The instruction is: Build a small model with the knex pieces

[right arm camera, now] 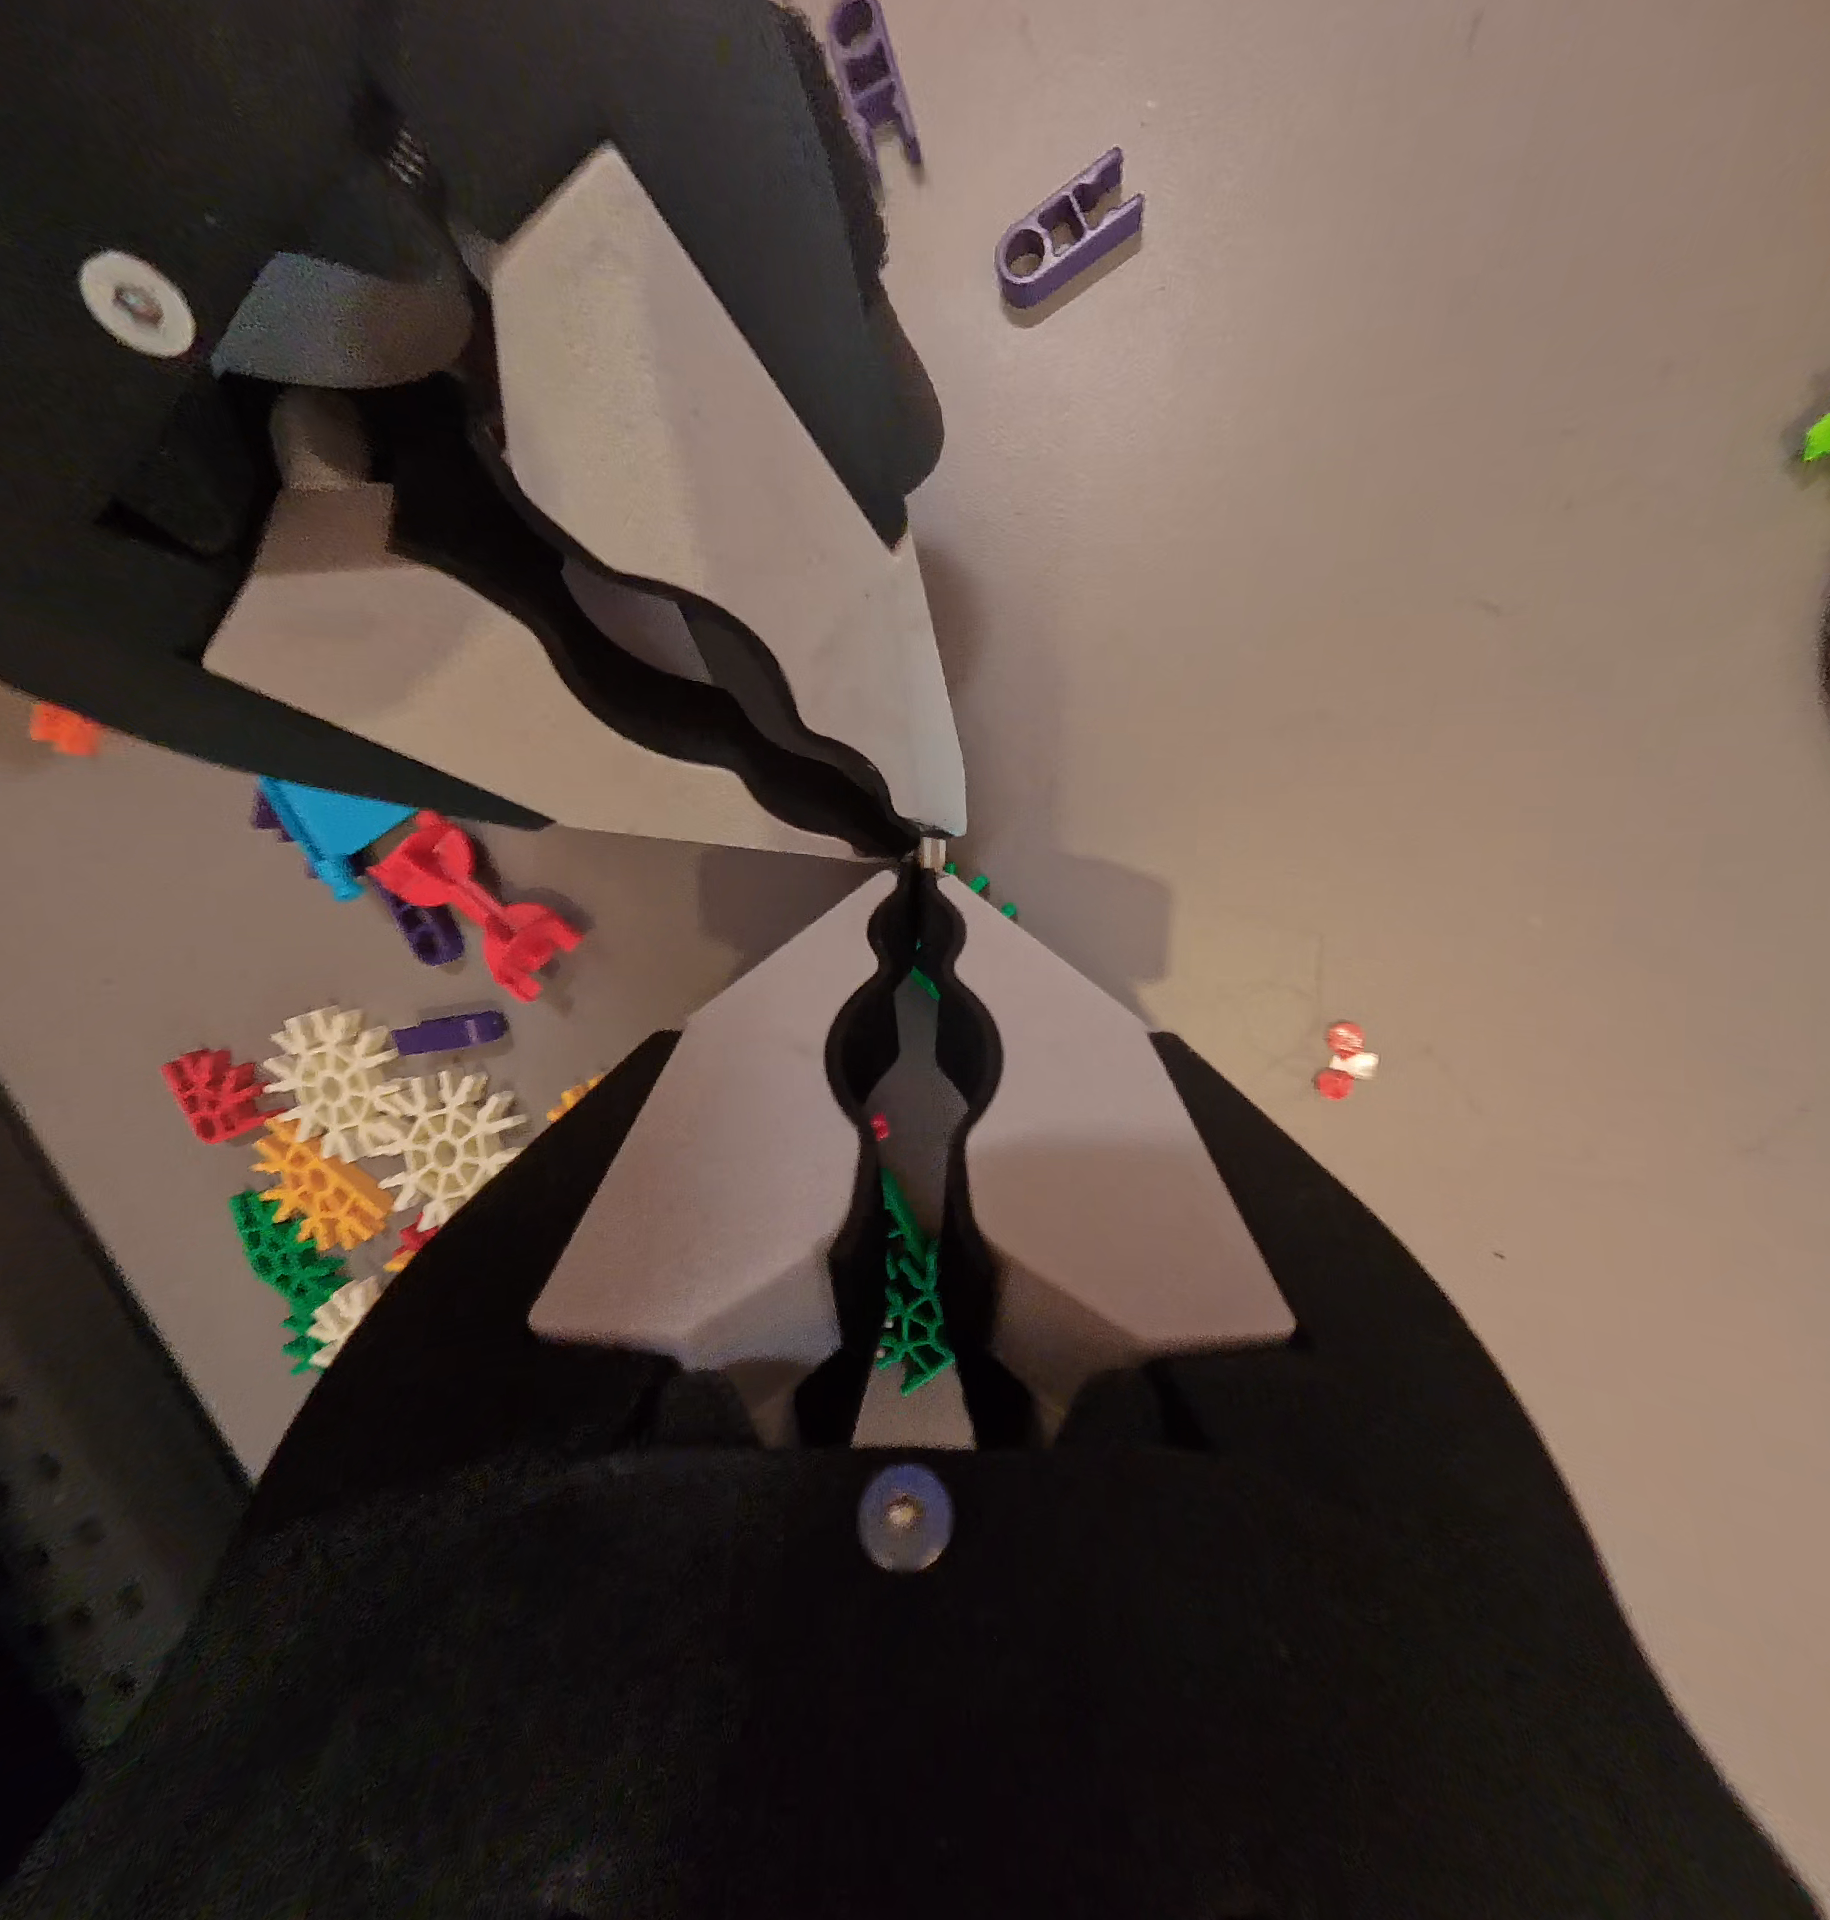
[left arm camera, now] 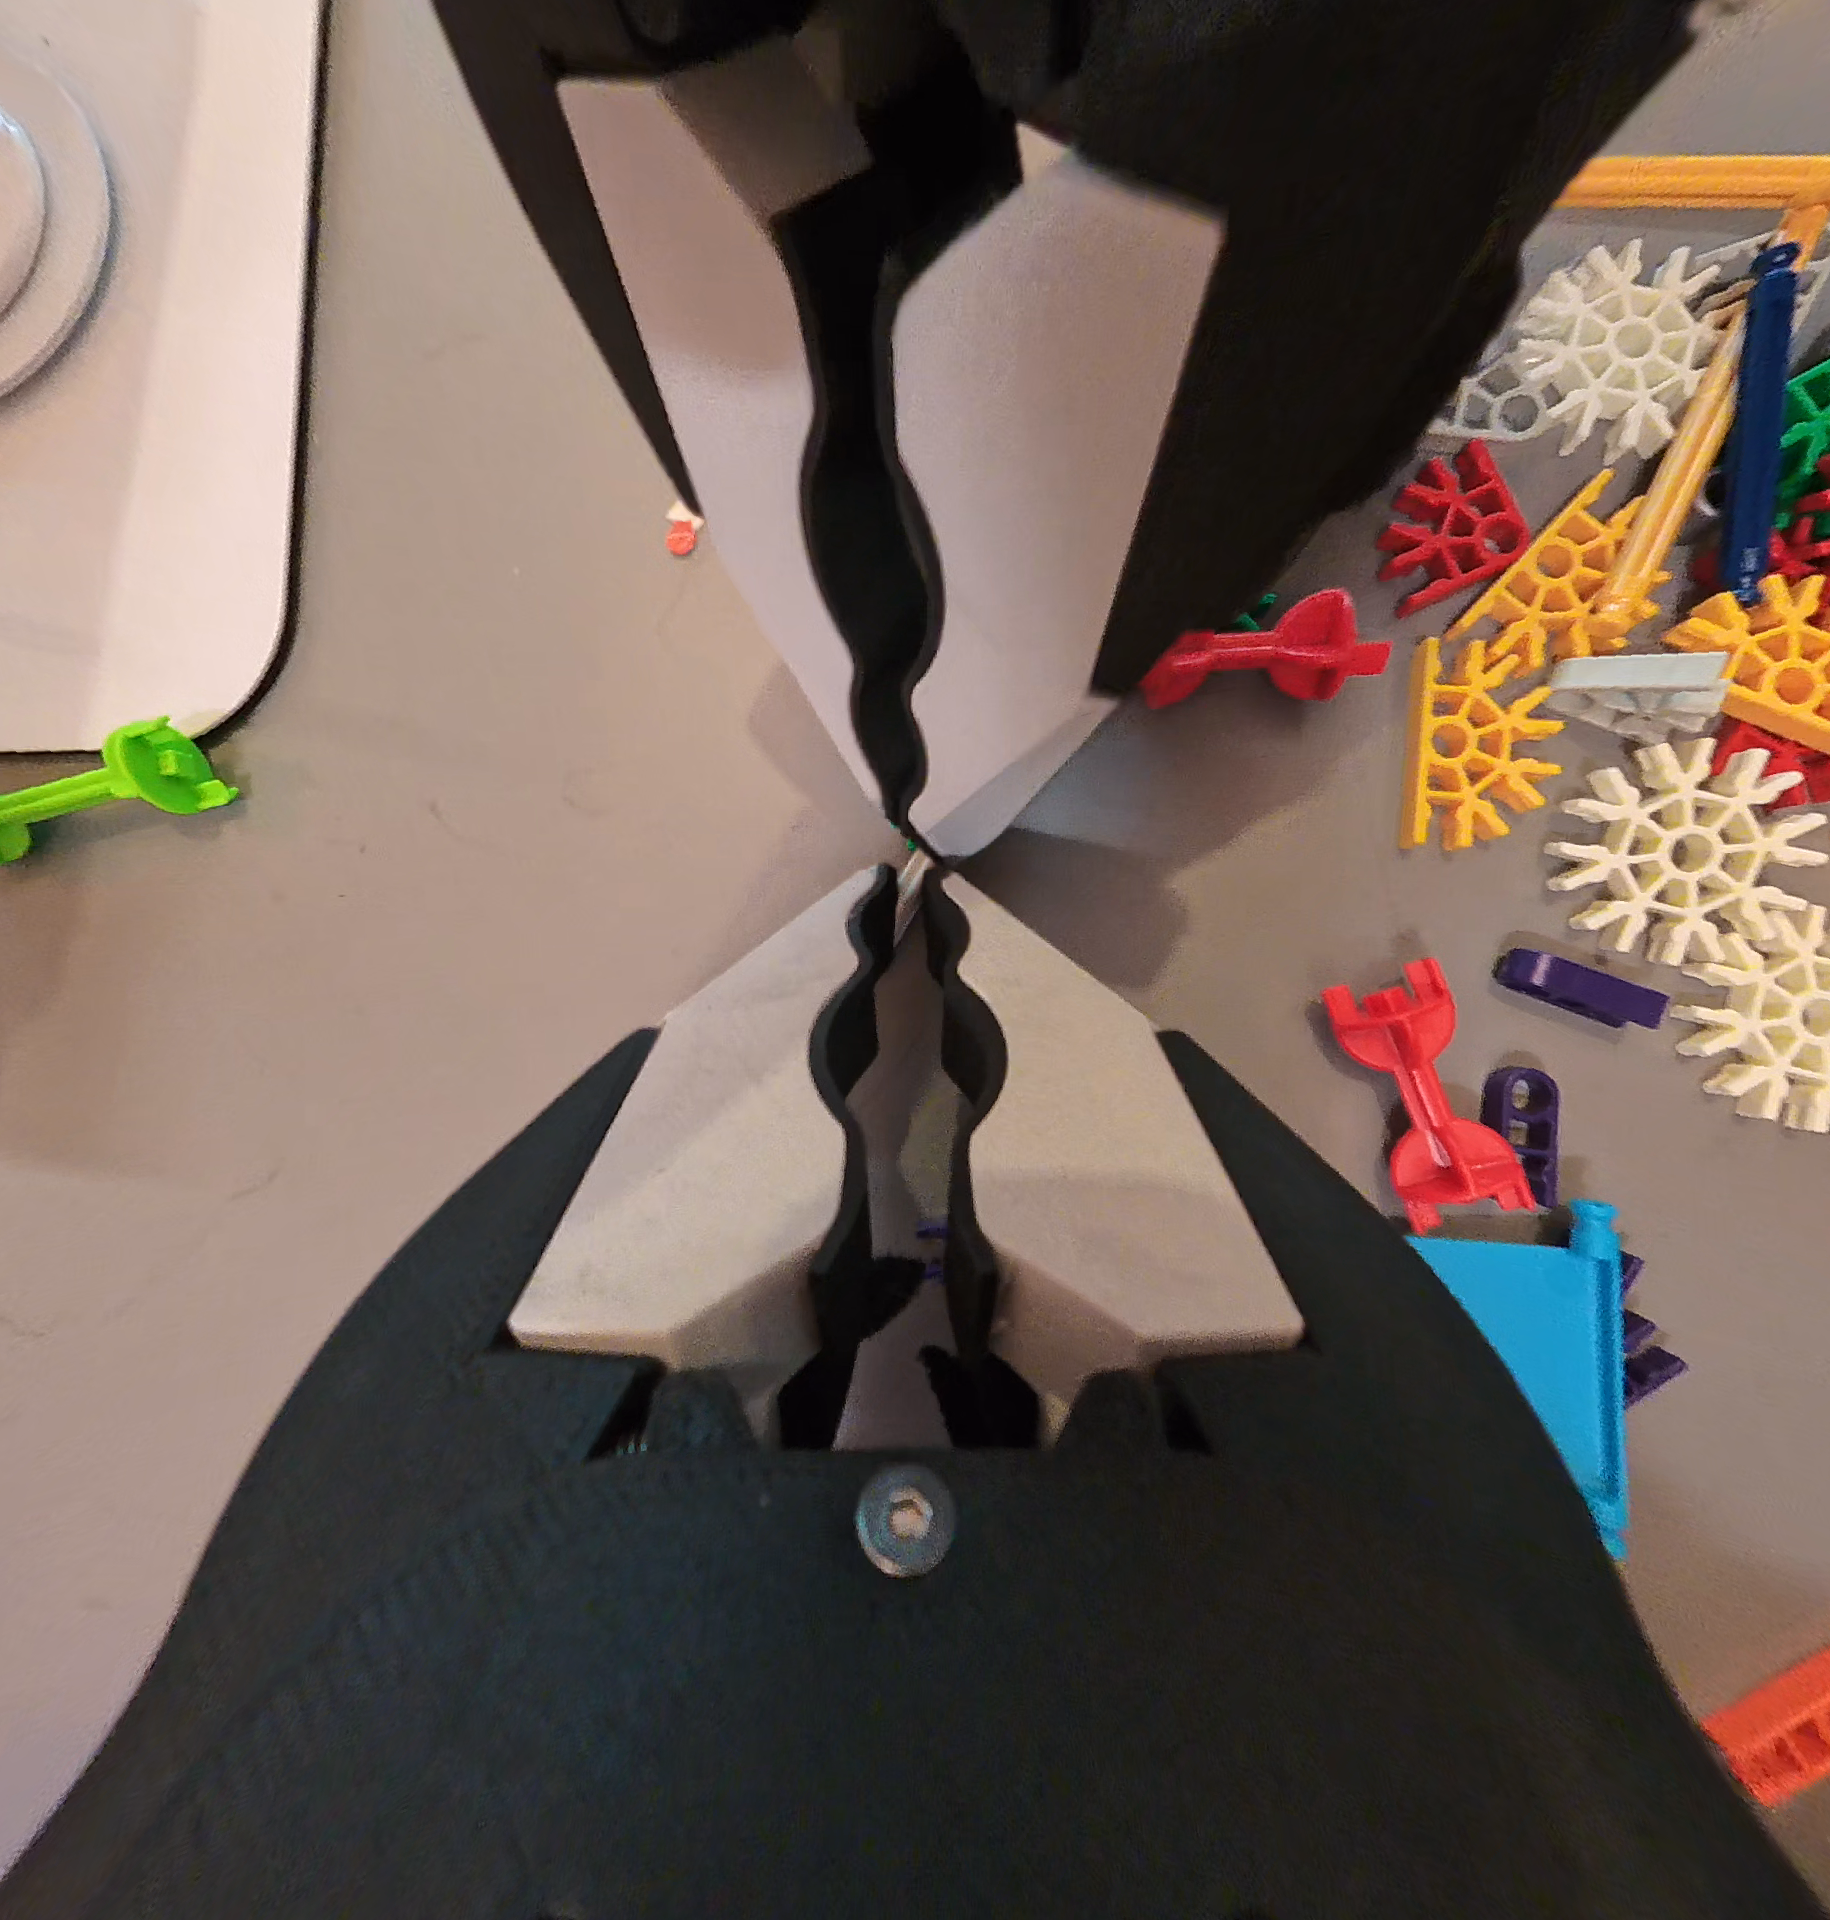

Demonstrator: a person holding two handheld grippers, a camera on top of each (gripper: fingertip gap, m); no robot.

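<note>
Leftmost, a white tray (left arm camera: 215,416) and a lime-green rod (left arm camera: 80,795) lie on the grey table (left arm camera: 371,1039), well apart from the middle. There the left gripper (left arm camera: 909,896) and the right gripper (left arm camera: 903,816) meet tip to tip above the table. The left jaws are clamped on a short grey rod (left arm camera: 909,881); the right jaws look pinched on a green connector (right arm camera: 909,1288), seen edge-on through their gap. Both pieces look light, stiff and slick, best held right at the fingertips, and to the right white snowflake connectors (left arm camera: 1685,852), a red rod (left arm camera: 1430,1101) and a blue panel (left arm camera: 1524,1351) crowd the table near the grippers.
</note>
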